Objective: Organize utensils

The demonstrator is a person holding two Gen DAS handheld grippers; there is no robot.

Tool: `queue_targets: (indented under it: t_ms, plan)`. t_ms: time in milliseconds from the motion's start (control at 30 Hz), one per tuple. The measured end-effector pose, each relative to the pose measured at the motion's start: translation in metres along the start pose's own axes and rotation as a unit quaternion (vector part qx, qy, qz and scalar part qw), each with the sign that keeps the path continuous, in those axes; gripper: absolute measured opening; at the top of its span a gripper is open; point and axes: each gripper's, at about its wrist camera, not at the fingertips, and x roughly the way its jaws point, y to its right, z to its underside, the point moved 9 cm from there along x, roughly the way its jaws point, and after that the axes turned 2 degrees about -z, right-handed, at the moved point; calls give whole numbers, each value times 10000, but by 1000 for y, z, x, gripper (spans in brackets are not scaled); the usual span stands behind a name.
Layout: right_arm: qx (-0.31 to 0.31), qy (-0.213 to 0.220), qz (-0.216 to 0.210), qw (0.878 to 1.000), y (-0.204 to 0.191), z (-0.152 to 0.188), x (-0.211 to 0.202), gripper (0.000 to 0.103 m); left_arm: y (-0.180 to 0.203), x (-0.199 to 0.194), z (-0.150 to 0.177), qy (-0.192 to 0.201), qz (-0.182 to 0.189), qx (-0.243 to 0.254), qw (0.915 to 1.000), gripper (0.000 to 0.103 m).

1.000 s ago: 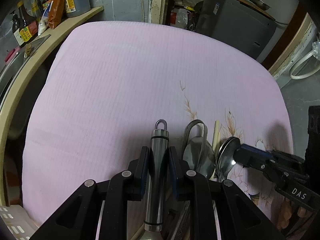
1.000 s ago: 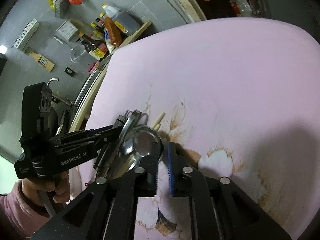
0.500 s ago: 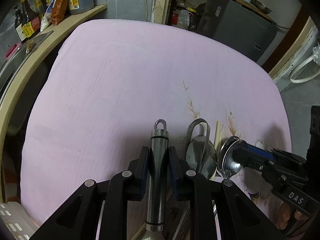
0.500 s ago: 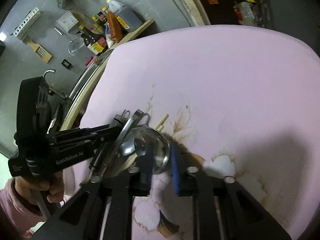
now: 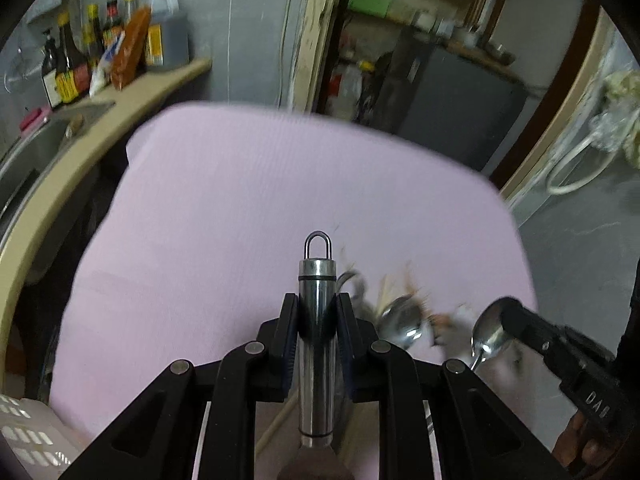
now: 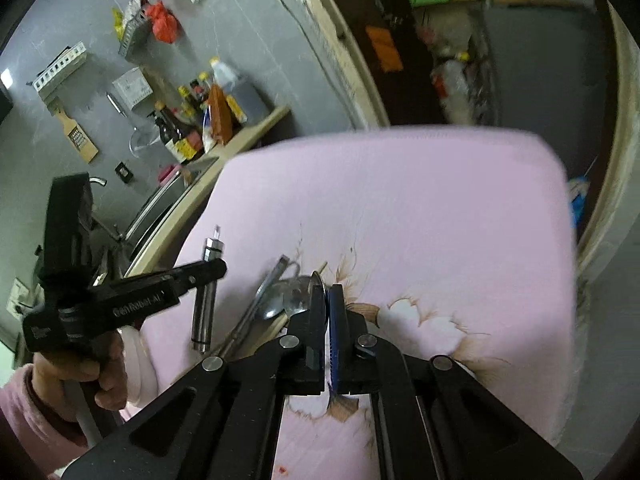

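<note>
Grey kitchen walls are being seen behind a tabletop point(image 5: 280, 184) draped in pink cloth; on the far left, a counter shelf point(image 5: 132, 92) is being crowded by sauce bottles point(image 5: 76, 64), with a sink beside it. At the lower left corner of the left wrist view, a white slotted basket point(image 5: 28, 436) is being glimpsed; its contents cannot be told.

Moving rightward, a steel tubular handle point(image 5: 316, 340) with a hanging loop is being pinched by the left tongs point(image 5: 317, 320), pads pressed on either side of it, and it is being carried clear of the cloth. The working end of this utensil is hidden under the tongs.

Further right, a small pile of utensils point(image 6: 276, 300) is lying on the cloth: a spoon, a flat metal piece and a pale chopstick.

At the far right, a spoon point(image 5: 488, 336) is being gripped by its bowl in the right tongs point(image 6: 327, 316), which are pressed together on it, the bowl edge-on between the pads.

The step in hand is judged to be the lift-off of two utensils at once. Next, a carry to a sorting place is being called for, probably the basket, with the grips kept firm so that the smooth steel is not let slip.
</note>
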Motion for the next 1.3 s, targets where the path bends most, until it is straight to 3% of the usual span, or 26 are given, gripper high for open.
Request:
queue_targets:
  t_ms: [167,300,633,967,1300]
  plan:
    - [-208,365,325,9986,-18,-13,-41,2,11,-41,-9,477,269,132,9984,18]
    - [-381,626,549,9958,-37,-24,-69,2,17,-70,-9,643,454,265,9965,18]
    - [-478,1105,1376,9831,-66,-31,-126,2,27,-100,-6,691,1036,352,9916,18]
    - [-529,1850,2281,9544,-119,-39,-199,2,32,-164,-16,1064,1736,727,9764,18]
    - [-682,2404,2466,9363,-196,-56,-236,2,-3,-238,-41,1456,2160,906,9612,18]
